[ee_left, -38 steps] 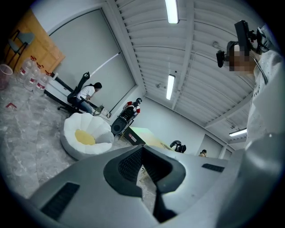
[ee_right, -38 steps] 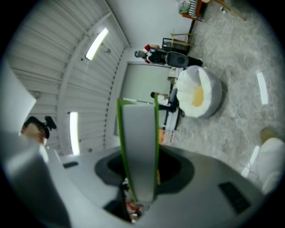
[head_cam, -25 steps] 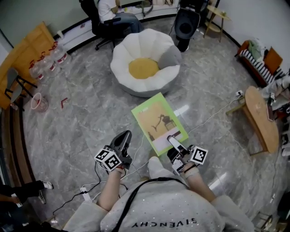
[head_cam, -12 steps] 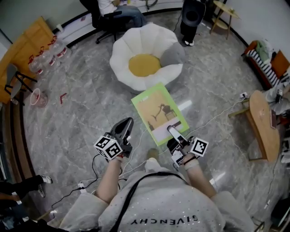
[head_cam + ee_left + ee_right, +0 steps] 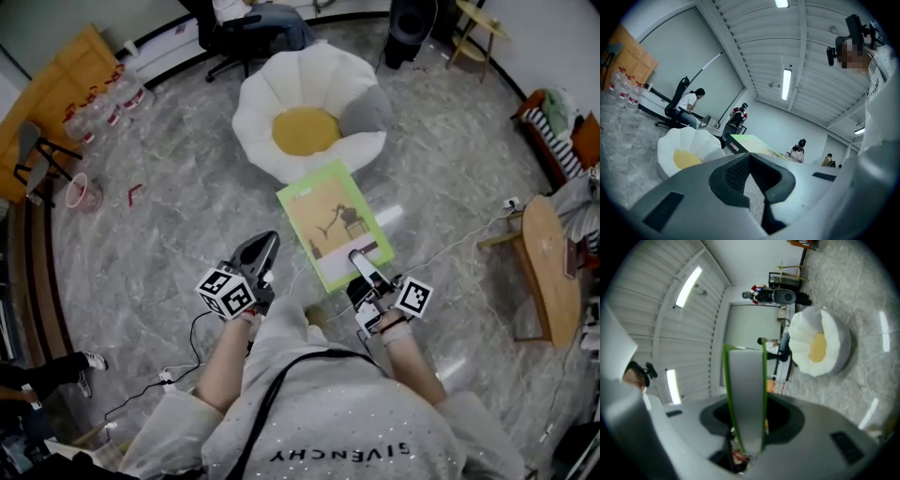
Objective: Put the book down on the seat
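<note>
The book, a flat one with a green cover, is held level over the grey floor. My right gripper is shut on its near edge. In the right gripper view the book stands edge-on between the jaws. The seat is a white flower-shaped cushion with a yellow centre, just beyond the book's far edge. It also shows in both gripper views: seat, seat. My left gripper hangs left of the book, shut and empty, and from it the book shows past the jaws.
A round wooden side table stands at the right. Cables trail over the floor by my feet. Water bottles and a red cup sit at the left. A person on an office chair is behind the seat.
I have stepped nearer the seat. The book, still in the right gripper, now reaches the seat's near rim. Both grippers keep their places relative to my body.
</note>
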A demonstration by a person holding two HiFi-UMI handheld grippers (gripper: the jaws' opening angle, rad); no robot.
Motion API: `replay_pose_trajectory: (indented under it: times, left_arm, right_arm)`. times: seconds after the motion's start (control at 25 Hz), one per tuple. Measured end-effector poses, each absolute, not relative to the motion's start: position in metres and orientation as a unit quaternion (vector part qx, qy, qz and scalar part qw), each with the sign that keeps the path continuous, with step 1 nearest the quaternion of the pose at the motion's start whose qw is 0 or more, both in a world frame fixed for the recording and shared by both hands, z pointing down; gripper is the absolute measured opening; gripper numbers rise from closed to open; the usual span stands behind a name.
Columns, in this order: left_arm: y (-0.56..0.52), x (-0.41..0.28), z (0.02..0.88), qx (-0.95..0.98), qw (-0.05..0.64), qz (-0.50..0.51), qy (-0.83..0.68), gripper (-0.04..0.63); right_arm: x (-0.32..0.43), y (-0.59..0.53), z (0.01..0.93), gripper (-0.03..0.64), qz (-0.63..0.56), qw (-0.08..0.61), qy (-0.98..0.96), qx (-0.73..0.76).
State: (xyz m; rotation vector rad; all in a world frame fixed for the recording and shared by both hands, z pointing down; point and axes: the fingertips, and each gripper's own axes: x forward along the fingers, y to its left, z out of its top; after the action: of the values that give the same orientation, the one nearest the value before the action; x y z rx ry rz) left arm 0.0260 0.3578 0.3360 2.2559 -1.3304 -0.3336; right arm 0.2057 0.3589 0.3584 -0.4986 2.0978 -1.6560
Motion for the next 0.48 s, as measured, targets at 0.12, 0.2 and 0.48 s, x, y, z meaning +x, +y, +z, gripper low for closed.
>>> replay_pose_trajectory:
  times: [0.12, 0.2, 0.48]
  left_arm:
    - [0.358, 0.020, 0.339, 0.824, 0.251, -0.127, -0.493, 0.023]
    - [0.354, 0.015, 0.344, 0.822, 0.255, -0.128, -0.494, 0.023]
    - [0.298, 0.010, 0.359, 0.821, 0.279, -0.130, -0.481, 0.023]
  right_arm:
    - [0.207, 0.360, 0.363, 0.153, -0.597, 0.212, 0.752, -0.182]
    - [0.208, 0.356, 0.367, 0.153, -0.592, 0.210, 0.755, -0.189]
    - [0.216, 0.306, 0.373, 0.153, -0.594, 0.216, 0.744, -0.218]
